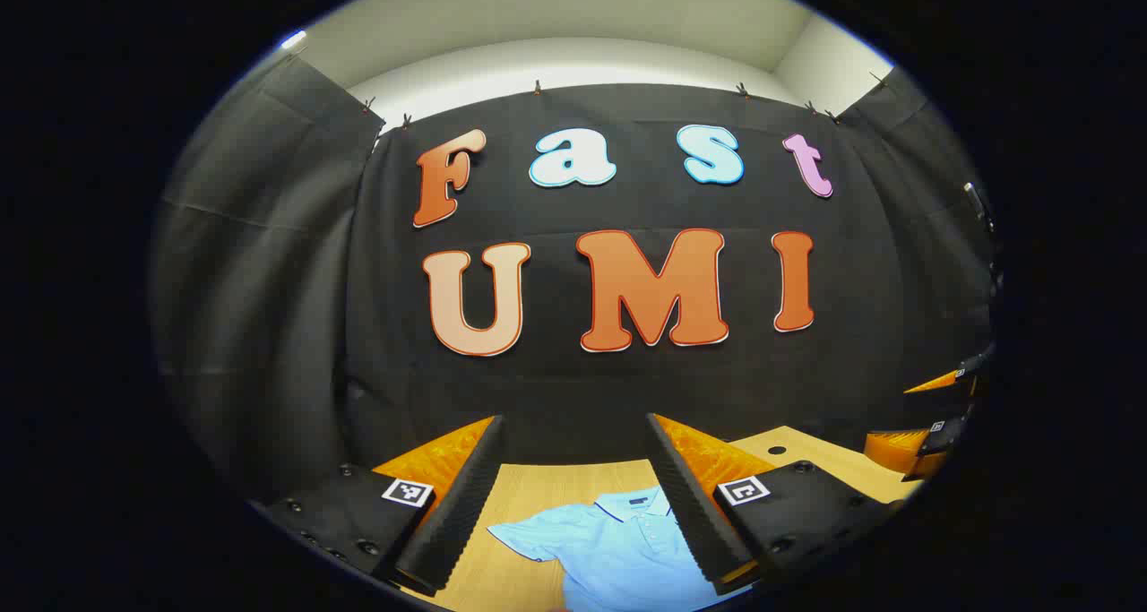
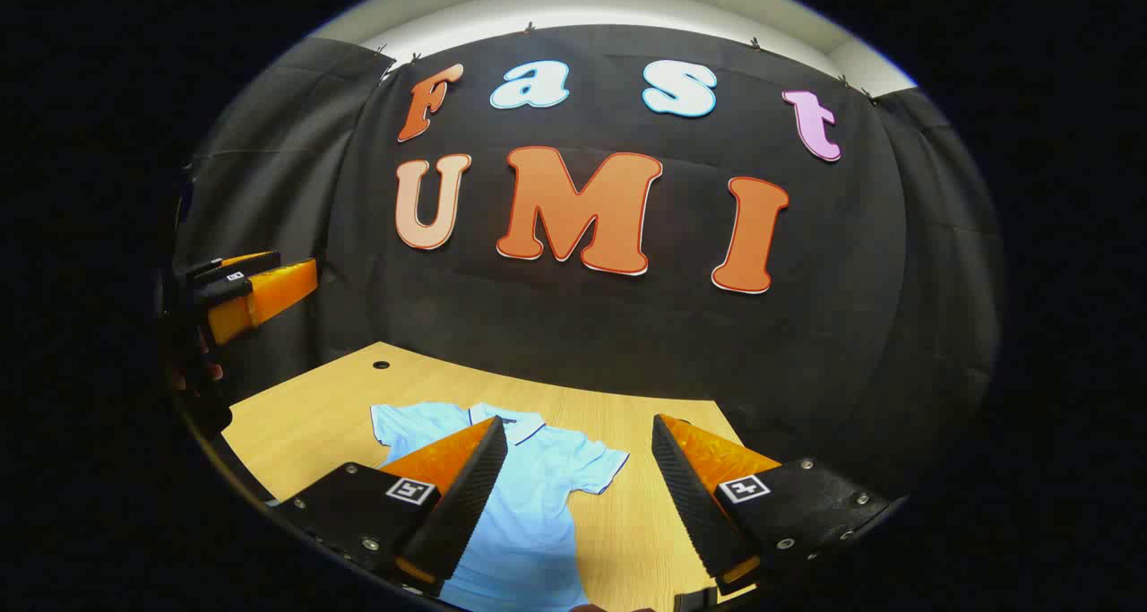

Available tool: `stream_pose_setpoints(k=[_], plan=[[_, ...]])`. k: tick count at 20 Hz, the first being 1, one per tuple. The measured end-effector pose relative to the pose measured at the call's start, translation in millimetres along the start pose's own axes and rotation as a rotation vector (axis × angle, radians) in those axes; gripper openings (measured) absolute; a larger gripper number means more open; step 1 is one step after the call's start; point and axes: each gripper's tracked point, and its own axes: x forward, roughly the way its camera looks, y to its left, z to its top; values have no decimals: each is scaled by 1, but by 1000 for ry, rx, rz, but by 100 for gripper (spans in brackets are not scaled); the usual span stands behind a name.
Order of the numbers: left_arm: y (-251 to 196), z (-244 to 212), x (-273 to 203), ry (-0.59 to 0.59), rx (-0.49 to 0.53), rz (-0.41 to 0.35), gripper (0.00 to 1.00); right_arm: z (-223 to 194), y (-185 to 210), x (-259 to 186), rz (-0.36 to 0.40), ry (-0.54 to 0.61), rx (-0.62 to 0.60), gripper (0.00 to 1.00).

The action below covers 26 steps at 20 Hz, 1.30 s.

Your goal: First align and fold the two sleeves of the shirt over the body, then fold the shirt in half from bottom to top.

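Wooden table (image 2: 305,433) | shirt (image 2: 529,504) flat, collar toward wall | both tools spread apart

You have one shirt (image 1: 618,549), one table (image 2: 323,415), two grippers: left gripper (image 1: 573,495), right gripper (image 2: 578,495); two sleeves on shirt.

Light blue polo shirt (image 2: 529,495) lies flat on the table, sleeves spread.
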Motion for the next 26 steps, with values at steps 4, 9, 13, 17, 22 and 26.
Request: stream_pose_setpoints(k=[4, 9, 13, 17, 22, 26], plan=[[-9, 0, 0, -4, 14, 22, 99, -5, 1, 12, 43, 2, 22, 99], [-15, 6, 9, -16, 20, 1, 100, 3, 6, 25, 35, -1, 36, 99], [-3, 5, 23, -25, 20, -38, 100, 13, 17, 33, 1, -5, 53, 99], [12, 8, 37, -46, 13, -79, 99, 14, 23, 44, -67, 15, 64, 99], [27, 2, 51, -54, -9, -161, 100, 12, 13, 64, -181, 63, 62, 99], [33, -2, 63, -48, -40, -213, 99, -5, -1, 86, -240, 148, 56, 99]])
